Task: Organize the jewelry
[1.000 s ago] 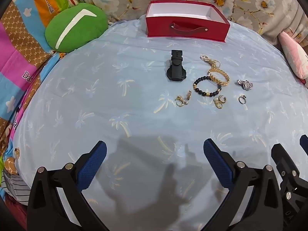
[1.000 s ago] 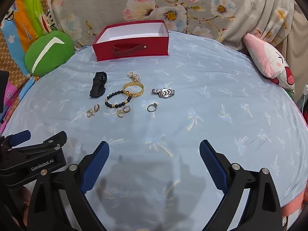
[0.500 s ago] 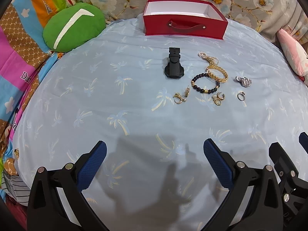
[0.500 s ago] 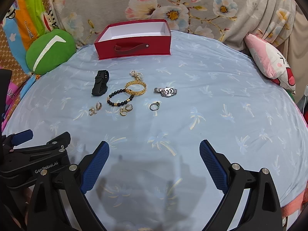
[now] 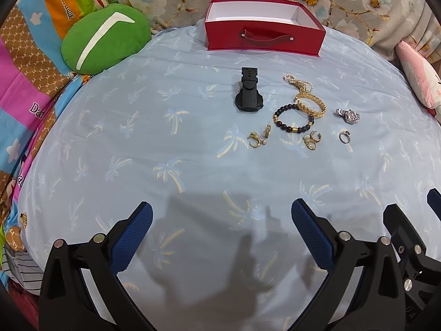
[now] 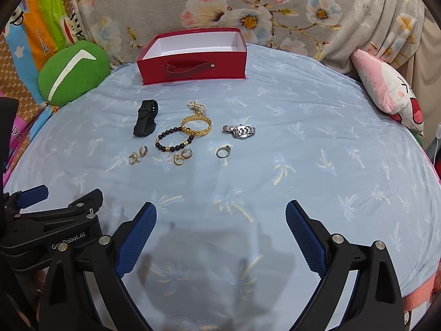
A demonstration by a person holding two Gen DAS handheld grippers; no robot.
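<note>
An open red box point(image 5: 264, 37) point(image 6: 193, 60) with a white inside stands at the far side of the blue bedsheet. In front of it lie a black watch point(image 5: 249, 92) point(image 6: 146, 118), a pearl string point(image 5: 296, 80), a gold bracelet point(image 5: 311, 104) point(image 6: 197, 125), a black bead bracelet point(image 5: 293, 121) point(image 6: 173, 140), a silver watch point(image 5: 347, 115) point(image 6: 239, 131), a silver ring point(image 5: 344, 137) point(image 6: 222, 151) and gold earrings point(image 5: 259, 138) point(image 6: 182, 156). My left gripper point(image 5: 222, 234) and right gripper point(image 6: 220, 234) are both open and empty, well short of the jewelry.
A green cushion point(image 5: 106, 37) point(image 6: 73, 71) lies at the back left. A pink plush pillow point(image 6: 391, 93) lies at the right edge. A floral fabric point(image 6: 248, 8) rises behind the box. The left gripper's body point(image 6: 49, 226) shows low left in the right wrist view.
Both cameras have drawn back slightly, so the box and jewelry sit a little farther up in view. Both grippers stay open.
</note>
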